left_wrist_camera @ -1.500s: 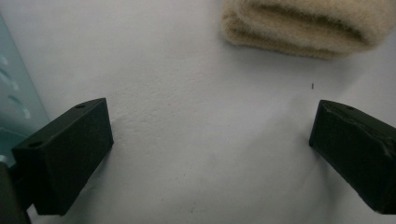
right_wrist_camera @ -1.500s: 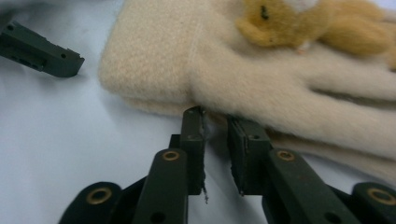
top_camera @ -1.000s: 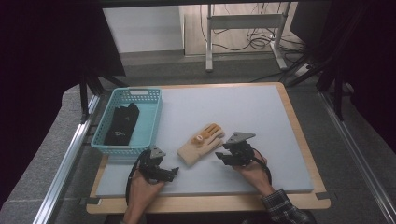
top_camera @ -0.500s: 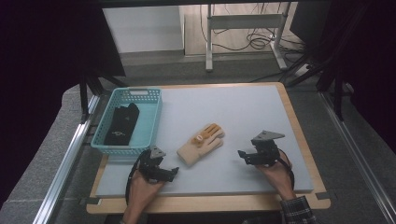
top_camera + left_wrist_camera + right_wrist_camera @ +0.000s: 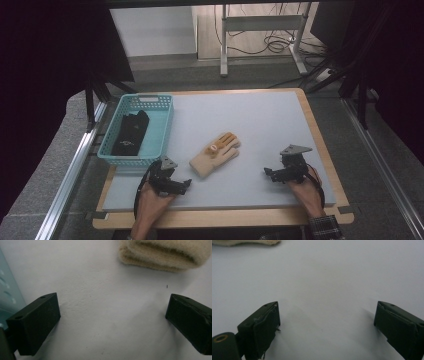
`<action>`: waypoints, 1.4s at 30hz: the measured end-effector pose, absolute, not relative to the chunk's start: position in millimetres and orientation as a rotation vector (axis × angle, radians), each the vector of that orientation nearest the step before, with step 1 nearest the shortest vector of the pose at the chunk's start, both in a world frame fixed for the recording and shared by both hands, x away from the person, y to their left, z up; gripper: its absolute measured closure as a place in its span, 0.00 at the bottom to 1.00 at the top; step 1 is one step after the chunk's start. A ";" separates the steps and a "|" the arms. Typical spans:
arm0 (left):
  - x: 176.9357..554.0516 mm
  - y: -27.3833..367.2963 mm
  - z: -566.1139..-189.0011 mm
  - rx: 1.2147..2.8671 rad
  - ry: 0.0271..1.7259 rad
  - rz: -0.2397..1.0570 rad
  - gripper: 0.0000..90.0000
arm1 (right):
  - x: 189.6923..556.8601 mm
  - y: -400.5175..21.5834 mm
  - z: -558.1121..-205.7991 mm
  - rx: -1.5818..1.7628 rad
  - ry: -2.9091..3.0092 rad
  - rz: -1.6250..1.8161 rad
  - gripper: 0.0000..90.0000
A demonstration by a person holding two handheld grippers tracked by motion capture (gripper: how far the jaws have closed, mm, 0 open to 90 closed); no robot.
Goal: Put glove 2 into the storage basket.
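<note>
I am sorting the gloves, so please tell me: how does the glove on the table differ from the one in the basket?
The cream glove is pale with orange on its fingers; the black glove is dark all over. The cream glove lies flat on the grey table, fingers spread; the black glove lies inside the turquoise basket, its fingers not discernible. Neither is held by a gripper.

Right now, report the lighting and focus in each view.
High view: bright grey table mat, black surroundings, sharp. Left gripper view: fuzzy cream knitted glove soft-focused, faint shadows under the jaws. Right gripper view: even light, mat slightly washed out, soft jaw shadows.
</note>
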State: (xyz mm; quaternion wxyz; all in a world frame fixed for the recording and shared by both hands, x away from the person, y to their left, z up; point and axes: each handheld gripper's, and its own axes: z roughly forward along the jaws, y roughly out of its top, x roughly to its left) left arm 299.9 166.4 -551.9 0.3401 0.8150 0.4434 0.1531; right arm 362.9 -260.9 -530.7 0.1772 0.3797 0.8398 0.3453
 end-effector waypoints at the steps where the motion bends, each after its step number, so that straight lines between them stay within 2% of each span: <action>1: 299.8 166.3 -551.8 2.121 1.153 0.400 0.00 | 362.9 -260.2 -531.2 1.072 2.383 0.975 0.06; 13: 299.2 167.7 -548.1 2.129 1.120 0.374 0.03 | 362.2 -258.9 -532.5 1.058 2.380 0.959 0.05; 24: 304.3 154.8 -520.2 2.094 1.044 0.343 0.06 | 362.1 -258.9 -532.6 1.057 2.380 0.960 0.05; 34: 339.2 109.9 -495.2 2.185 0.984 0.297 0.04 | 362.1 -258.9 -532.7 1.057 2.379 0.961 0.05; 39: 363.2 89.1 -496.0 2.254 0.980 0.305 0.04 | 362.1 -259.0 -532.7 1.057 2.379 0.961 0.05; 42: 378.0 82.8 -500.0 2.258 0.989 0.267 0.04 | 362.2 -259.1 -532.7 1.056 2.379 0.959 0.05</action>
